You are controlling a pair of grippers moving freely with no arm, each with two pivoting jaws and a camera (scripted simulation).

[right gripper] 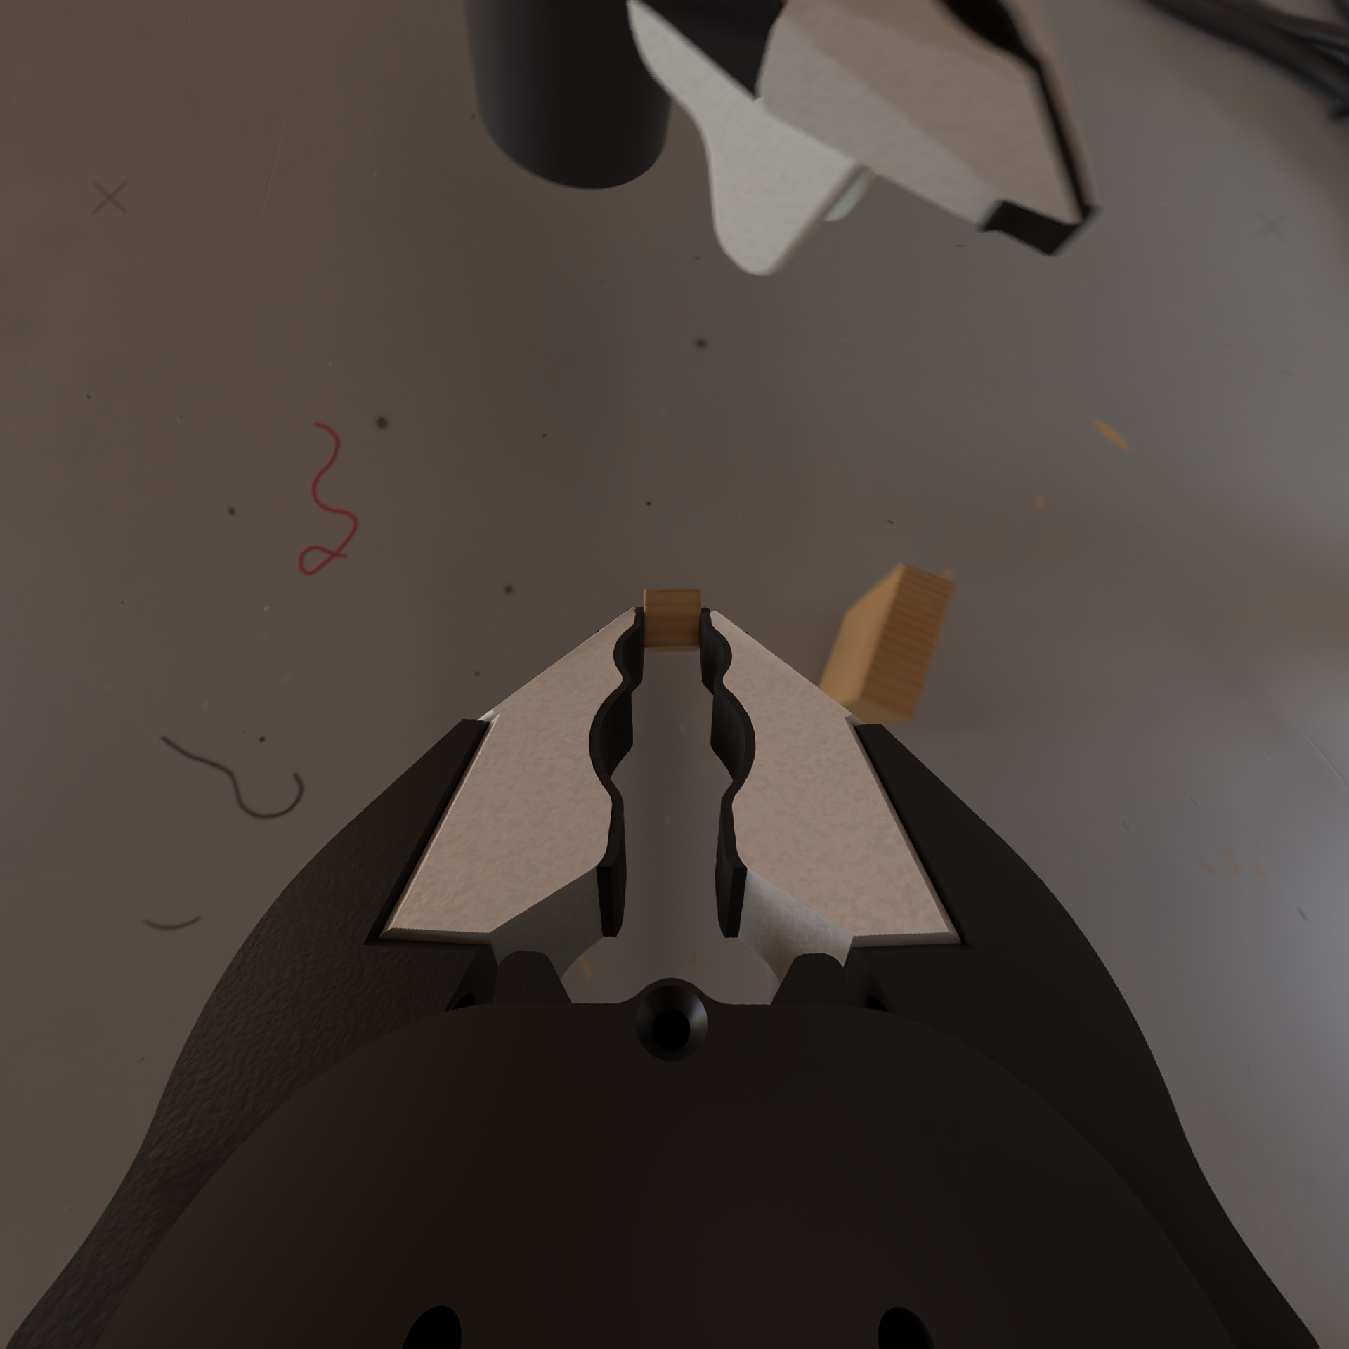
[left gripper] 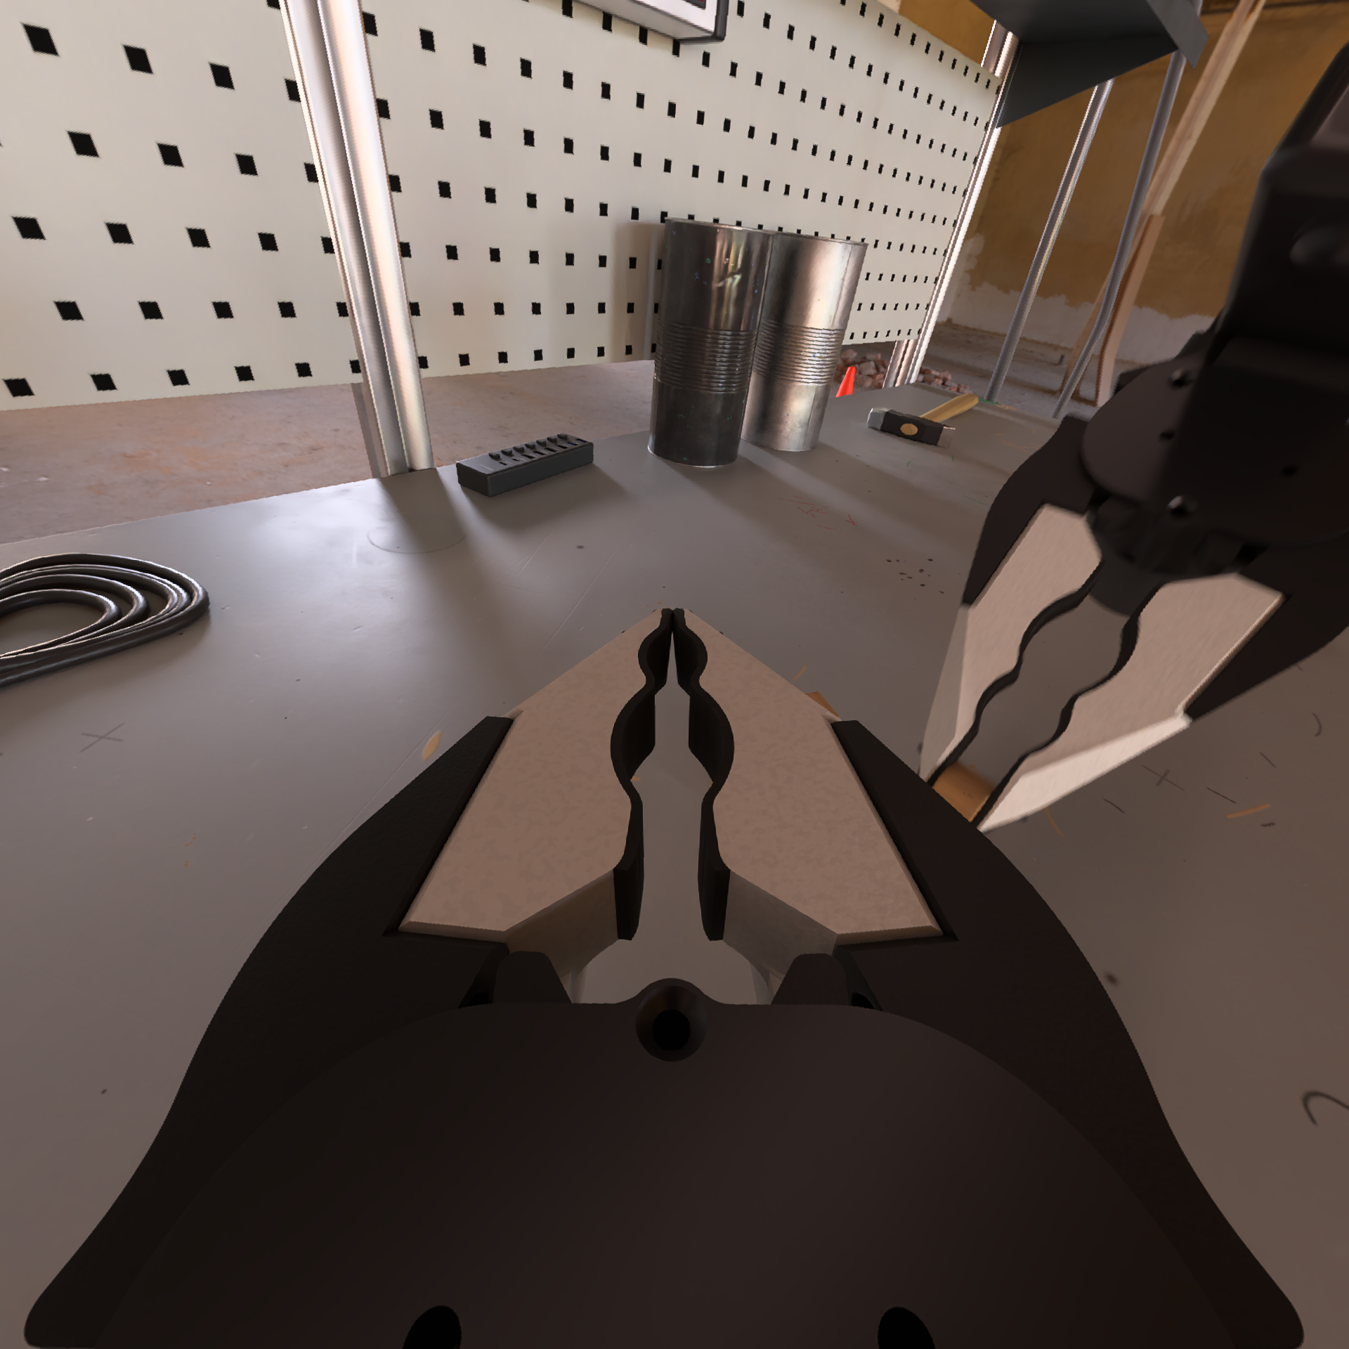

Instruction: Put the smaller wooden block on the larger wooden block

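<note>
Smaller wooden block (right gripper: 672, 619) gripped by right tongs (right gripper: 672, 620); left tongs (left gripper: 671, 620) clenched empty; one larger wooden block (right gripper: 887, 646).

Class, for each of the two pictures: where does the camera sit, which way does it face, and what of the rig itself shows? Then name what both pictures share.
Left wrist view: rides the left hand-held gripper, jaws shut and empty, facing level across the workbench toward pegboard and two metal cans.
Right wrist view: rides the right hand-held gripper, facing down at the workbench, clamping the smaller wooden block beside the larger wooden block.
Shared: each shows the other gripper and the workbench.
</note>
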